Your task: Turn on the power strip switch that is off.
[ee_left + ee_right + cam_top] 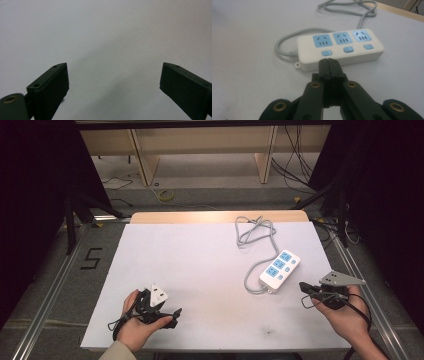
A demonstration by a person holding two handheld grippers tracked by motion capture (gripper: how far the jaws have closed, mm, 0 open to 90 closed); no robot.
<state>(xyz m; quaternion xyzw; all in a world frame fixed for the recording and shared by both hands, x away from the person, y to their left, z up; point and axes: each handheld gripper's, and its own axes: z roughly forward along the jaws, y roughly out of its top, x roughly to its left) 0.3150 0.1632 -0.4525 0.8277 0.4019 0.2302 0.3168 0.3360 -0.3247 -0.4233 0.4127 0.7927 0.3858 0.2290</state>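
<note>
A white power strip [280, 268] with three blue sockets and three blue switches lies on the right half of the white table [200, 270], its grey cable [255, 232] looped toward the far edge. My right gripper [303, 288] is shut with nothing in it, just right of the strip. In the right gripper view the closed tips [328, 60] stand a short way from the long side of the power strip [342, 47], near its cable [284, 42] end. My left gripper [175, 317] rests at the near left, open. Its jaws [113, 66] stand wide apart over bare table.
A wooden strip [215, 216] borders the table's far edge. Beyond it are a floor with cables [295, 165] and wooden shelf legs [145, 162]. Metal rails [45, 300] run along both sides of the table. A "5" mark [91, 258] is on the left floor.
</note>
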